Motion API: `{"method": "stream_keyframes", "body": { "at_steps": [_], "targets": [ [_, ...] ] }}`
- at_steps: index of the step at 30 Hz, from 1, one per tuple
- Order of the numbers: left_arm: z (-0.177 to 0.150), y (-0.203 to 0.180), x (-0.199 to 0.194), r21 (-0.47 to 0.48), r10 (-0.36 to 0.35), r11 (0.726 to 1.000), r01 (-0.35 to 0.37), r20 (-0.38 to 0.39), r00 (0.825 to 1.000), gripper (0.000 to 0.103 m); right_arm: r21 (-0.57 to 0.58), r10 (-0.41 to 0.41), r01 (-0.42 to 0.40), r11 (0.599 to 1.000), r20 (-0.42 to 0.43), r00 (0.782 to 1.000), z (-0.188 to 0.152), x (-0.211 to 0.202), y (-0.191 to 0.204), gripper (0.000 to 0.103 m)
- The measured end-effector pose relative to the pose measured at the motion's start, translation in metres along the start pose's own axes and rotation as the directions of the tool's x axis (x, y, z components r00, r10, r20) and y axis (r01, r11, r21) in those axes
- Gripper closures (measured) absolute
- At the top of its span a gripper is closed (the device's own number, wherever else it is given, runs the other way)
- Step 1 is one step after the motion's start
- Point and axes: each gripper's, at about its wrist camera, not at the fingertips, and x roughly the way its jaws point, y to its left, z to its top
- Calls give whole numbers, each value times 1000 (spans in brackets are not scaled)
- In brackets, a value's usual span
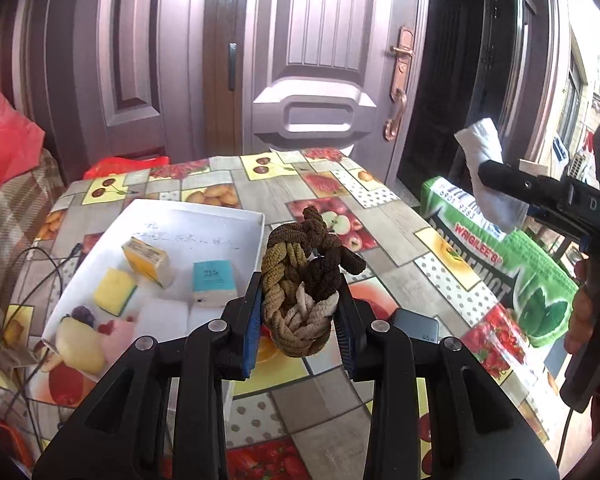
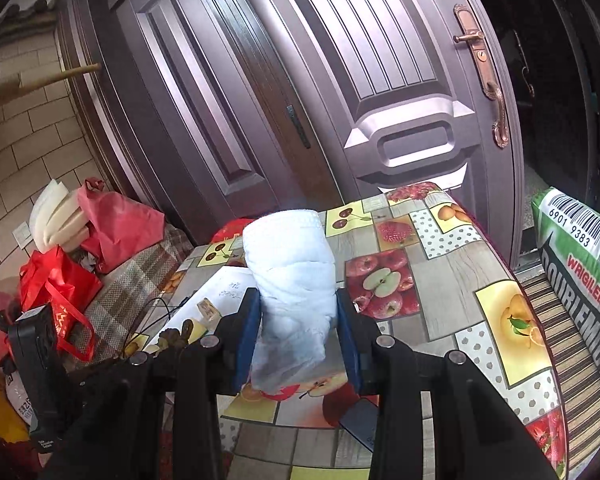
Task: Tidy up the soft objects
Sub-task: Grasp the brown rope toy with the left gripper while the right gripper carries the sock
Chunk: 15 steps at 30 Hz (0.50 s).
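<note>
Fruit-print table (image 1: 396, 208) below; braided rope bundle (image 1: 300, 296) pinched in left gripper (image 1: 300, 320) fingers, white cloth (image 2: 296, 300) clamped in right gripper (image 2: 298, 340). Both best lowered into white box (image 1: 256, 236) before release.

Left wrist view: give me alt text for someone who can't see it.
The left gripper is shut on a braided brown and tan rope bundle, held above a fruit-patterned tablecloth. To its left a white box holds sponges and small packets; at right, the right gripper clamps a white cloth.
</note>
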Motion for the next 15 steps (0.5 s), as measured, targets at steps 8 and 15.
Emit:
{"method": "stream_keyframes", "body": {
  "at_steps": [8, 15],
  "targets": [
    [2, 35, -37, -112, 76, 991, -70, 57, 995, 72, -54, 40, -38, 998, 38, 998, 3, -17, 25, 66],
    [-1, 43, -51, -139, 91, 987, -79, 86, 992, 72, -85, 55, -51, 995, 46, 997, 4, -23, 41, 66]
  ]
}}
